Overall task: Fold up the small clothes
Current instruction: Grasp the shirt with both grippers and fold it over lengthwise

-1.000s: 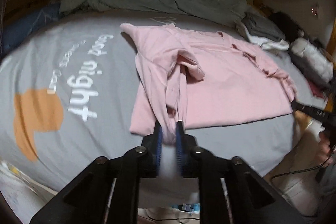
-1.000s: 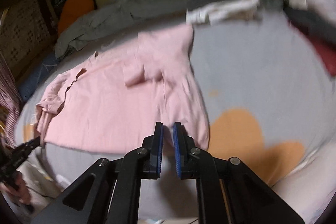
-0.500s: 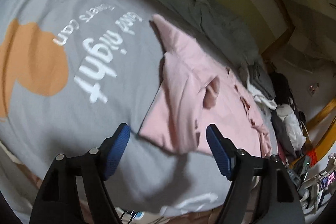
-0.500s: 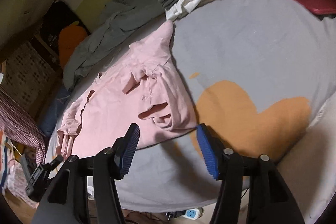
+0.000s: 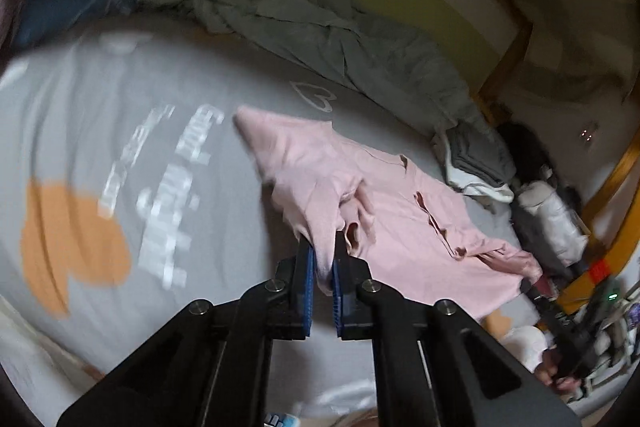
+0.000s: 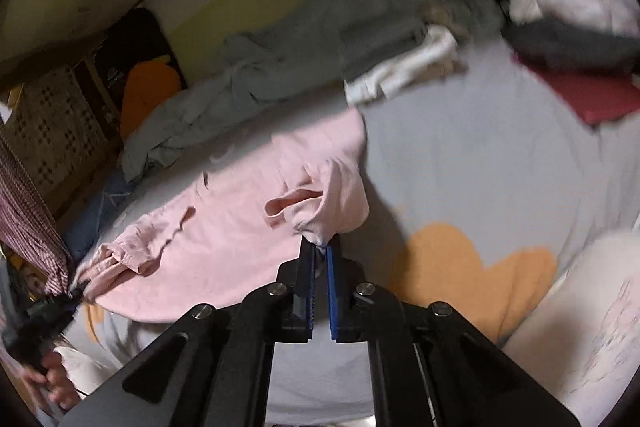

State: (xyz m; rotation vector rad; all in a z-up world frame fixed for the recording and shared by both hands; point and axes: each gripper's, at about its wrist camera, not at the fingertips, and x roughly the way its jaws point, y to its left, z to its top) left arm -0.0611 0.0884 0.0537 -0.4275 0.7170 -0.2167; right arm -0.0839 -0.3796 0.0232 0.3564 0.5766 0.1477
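a grey printed bedsheet [image 5: 100,99] under a pink shirt [image 5: 400,219]; left gripper [image 5: 324,259] and right gripper [image 6: 319,251] each clamp its near hem; rumpled grey blanket [image 5: 320,27] behind.

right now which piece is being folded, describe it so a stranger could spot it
Start at the grey bedsheet with white lettering and orange shapes. In its middle lies the pink top, each near corner pinched by the left gripper and right gripper. It is the only pink garment; nearby heaps are grey and white.

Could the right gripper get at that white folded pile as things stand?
Probably not yet: the right gripper is shut on the pink shirt. The white pile lies far across the bed, though nothing blocks the way.
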